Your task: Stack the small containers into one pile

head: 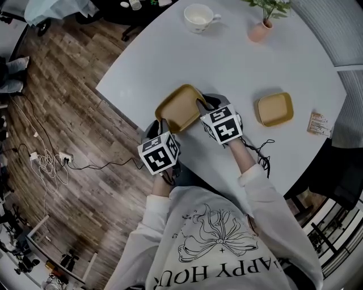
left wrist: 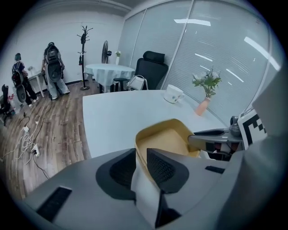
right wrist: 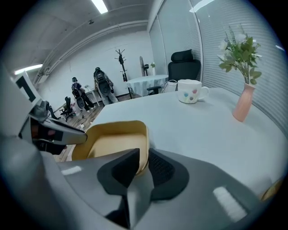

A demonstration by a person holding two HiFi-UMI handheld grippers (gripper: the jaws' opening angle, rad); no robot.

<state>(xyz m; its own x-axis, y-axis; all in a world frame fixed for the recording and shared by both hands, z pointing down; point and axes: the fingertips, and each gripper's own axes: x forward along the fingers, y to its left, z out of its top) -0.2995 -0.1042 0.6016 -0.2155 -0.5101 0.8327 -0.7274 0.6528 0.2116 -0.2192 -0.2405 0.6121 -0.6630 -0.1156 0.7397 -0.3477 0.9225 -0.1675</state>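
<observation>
A shallow yellow container (head: 178, 107) lies at the near edge of the white table (head: 227, 68). My left gripper (head: 161, 123) is shut on its near-left rim, and the wall of the container (left wrist: 164, 137) runs between the two pads of the left gripper (left wrist: 140, 155). My right gripper (head: 205, 106) is shut on its right rim, with the container (right wrist: 112, 141) stretching left of the right gripper (right wrist: 144, 157). A second yellow container (head: 275, 109) sits alone to the right, out of both grippers' reach.
A white cup (head: 198, 17) and a pink vase with a plant (head: 261, 29) stand at the table's far side. A small packet (head: 319, 123) lies at the right edge. A black cord (head: 262, 150) hangs by my right arm. The wooden floor (head: 68, 113) lies to the left.
</observation>
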